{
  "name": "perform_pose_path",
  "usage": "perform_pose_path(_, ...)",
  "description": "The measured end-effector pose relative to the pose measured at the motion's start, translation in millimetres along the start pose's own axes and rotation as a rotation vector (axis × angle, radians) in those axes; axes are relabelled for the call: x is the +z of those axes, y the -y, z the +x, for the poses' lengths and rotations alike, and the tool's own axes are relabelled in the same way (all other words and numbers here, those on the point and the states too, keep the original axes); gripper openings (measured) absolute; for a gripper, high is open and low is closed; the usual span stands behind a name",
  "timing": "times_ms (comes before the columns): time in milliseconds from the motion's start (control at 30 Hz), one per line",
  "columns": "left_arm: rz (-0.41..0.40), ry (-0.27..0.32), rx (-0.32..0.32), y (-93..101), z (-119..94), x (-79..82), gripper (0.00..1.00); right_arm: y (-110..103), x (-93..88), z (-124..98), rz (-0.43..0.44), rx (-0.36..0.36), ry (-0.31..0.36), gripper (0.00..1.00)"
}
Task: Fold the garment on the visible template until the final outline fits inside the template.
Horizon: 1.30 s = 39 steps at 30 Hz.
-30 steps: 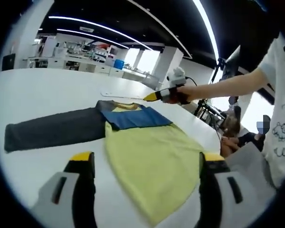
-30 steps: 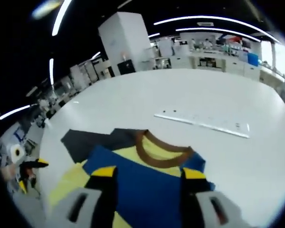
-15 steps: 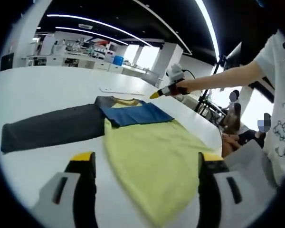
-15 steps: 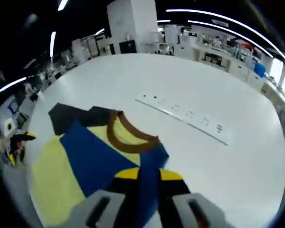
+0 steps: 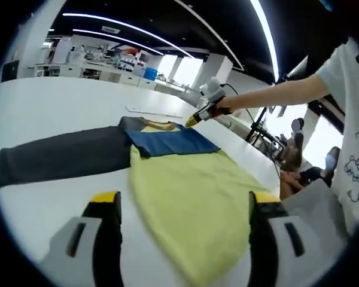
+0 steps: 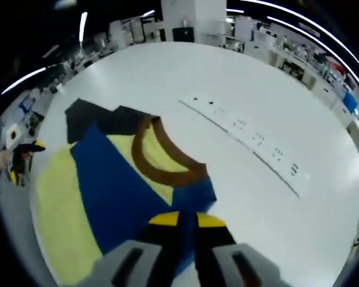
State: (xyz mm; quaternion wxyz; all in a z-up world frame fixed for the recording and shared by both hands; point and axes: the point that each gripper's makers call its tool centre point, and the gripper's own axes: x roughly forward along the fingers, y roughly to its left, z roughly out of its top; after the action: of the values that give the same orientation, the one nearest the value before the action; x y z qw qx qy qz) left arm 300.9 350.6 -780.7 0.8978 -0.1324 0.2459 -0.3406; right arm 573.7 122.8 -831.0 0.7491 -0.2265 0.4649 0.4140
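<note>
Long ceiling light strips (image 5: 137, 33) give bright, even light, and the white table (image 6: 269, 89) glares (nearly washed out). Shadows are faint. Fisheye bending curves the edges; both views are slightly soft with blur.

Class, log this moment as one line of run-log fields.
stage: folding | right gripper: jaws shut on blue shoulder of garment | left gripper: open above yellow hem | grey sleeve: spread flat on table

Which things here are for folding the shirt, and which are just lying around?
For the job:
- shirt
- left gripper, jaws apart
- right gripper, jaws shut on the shirt's blue edge

Just there:
- white strip on the table
- shelves far back
</note>
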Motion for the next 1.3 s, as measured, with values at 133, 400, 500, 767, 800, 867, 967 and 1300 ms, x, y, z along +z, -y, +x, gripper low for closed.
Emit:
perform_pose_path(133, -0.009, -0.004, -0.001, -0.1, 3, -3.2, 0.85, -5, 1.3, 3, -0.007, 0.029, -0.013, 0.03)
perform_pose_path(400, -0.024, -0.009, -0.007, 1.9, 7, -8.8, 0.84, 0, 3.1, 11, -0.036, 0.028, -0.054, 0.03)
perform_pose_path(500, -0.029, -0.008, -0.010, 4.0, 8, -9.6, 0.84, 1, 5.7, 13, -0.045, 0.017, -0.051, 0.02)
perform_pose_path(767, -0.034, -0.007, -0.011, 2.6, 8, -10.3, 0.84, 7, 0.4, 19, -0.035, 0.013, -0.086, 0.01)
perform_pose_path(800, -0.035, -0.006, -0.010, 2.1, 8, -10.4, 0.84, 6, 0.5, 18, -0.031, 0.014, -0.085, 0.01)
perform_pose_path(867, -0.033, -0.007, -0.009, 2.5, 8, -10.5, 0.84, 5, -0.5, 18, -0.027, 0.008, -0.090, 0.00)
perform_pose_path(967, -0.035, -0.008, -0.010, 4.0, 8, -11.1, 0.84, 4, -3.4, 16, -0.045, -0.007, -0.107, 0.00)
perform_pose_path(1300, -0.035, -0.005, -0.009, 4.6, 8, -9.2, 0.84, 8, -6.2, 7, -0.011, -0.027, -0.100, 0.00)
